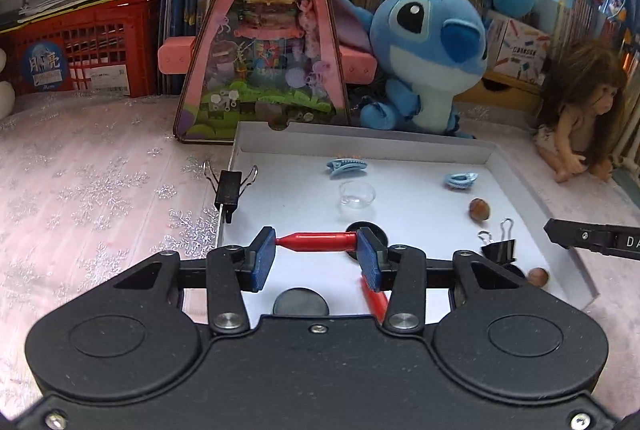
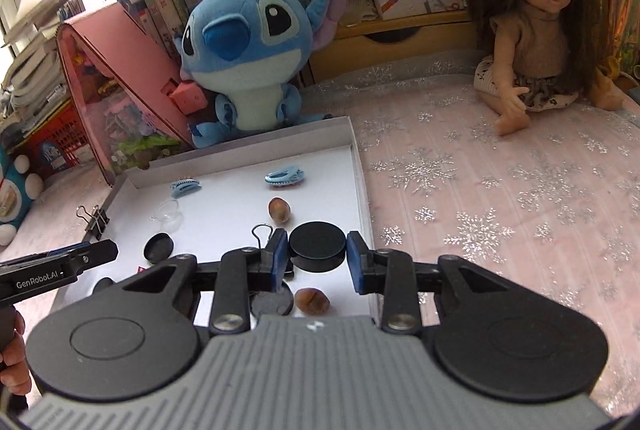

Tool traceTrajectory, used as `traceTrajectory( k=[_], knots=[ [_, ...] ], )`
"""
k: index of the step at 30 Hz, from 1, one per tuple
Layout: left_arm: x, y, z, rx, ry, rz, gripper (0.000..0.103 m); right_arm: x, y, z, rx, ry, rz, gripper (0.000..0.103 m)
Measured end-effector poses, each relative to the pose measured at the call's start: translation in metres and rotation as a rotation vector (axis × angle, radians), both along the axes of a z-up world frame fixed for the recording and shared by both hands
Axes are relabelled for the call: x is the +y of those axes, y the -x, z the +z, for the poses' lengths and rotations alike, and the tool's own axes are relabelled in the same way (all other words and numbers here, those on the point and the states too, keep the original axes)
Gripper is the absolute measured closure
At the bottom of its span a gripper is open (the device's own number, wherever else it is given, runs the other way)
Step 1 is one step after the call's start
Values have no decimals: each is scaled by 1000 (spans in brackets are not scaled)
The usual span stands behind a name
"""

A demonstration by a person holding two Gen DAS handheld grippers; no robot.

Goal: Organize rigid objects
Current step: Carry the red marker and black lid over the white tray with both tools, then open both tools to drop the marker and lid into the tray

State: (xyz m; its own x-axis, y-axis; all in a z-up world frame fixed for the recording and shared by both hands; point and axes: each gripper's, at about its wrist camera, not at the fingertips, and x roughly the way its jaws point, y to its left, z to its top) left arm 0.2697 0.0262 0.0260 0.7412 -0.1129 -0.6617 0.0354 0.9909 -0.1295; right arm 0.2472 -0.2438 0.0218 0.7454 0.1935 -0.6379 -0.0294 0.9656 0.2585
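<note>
Over the white shallow box (image 1: 520,186) my left gripper (image 1: 316,254) is shut on a red peg (image 1: 316,242), held crosswise by its ends between the blue pads. A second red piece (image 1: 374,300) lies under the right finger. My right gripper (image 2: 317,258) is shut on a thick black round puck (image 2: 317,244) above the box's (image 2: 360,182) right side. In the box lie two blue hair clips (image 1: 346,166) (image 1: 460,180), a clear dome (image 1: 356,196), two hazelnuts (image 2: 279,208) (image 2: 312,300), black discs (image 1: 300,304) (image 2: 159,247) and a binder clip (image 1: 498,246).
Another binder clip (image 1: 230,190) is clamped on the box's left wall. A blue plush toy (image 1: 428,58) and a pink triangular toy house (image 1: 264,42) stand right behind the box, a doll (image 2: 536,30) sits to the right. Pink snowflake cloth (image 2: 500,210) covers the table on both sides.
</note>
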Motion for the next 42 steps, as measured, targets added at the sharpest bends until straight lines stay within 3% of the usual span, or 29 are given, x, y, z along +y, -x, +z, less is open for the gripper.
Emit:
traceTrajectory(
  k=[26,32,37,38,42],
  knots=[
    [-14,-17,-25,3,-122,-10,61,16,-22,-22,26,57,-2,66],
    [-14,-17,-25,-3,-117,-13,61,16,-23,-22,25,55,5,65],
    [-12,-16,-23,-1,-85,-16,58,14,-21,-22,20,33,8,58],
    [-12,-16,-23,-1,-84,-14,54,13,-21,-21,16,30,7,48],
    [-13,-11,-18,-15,-86,-16,41,12,-17,-18,-2,20,12,42]
  ],
)
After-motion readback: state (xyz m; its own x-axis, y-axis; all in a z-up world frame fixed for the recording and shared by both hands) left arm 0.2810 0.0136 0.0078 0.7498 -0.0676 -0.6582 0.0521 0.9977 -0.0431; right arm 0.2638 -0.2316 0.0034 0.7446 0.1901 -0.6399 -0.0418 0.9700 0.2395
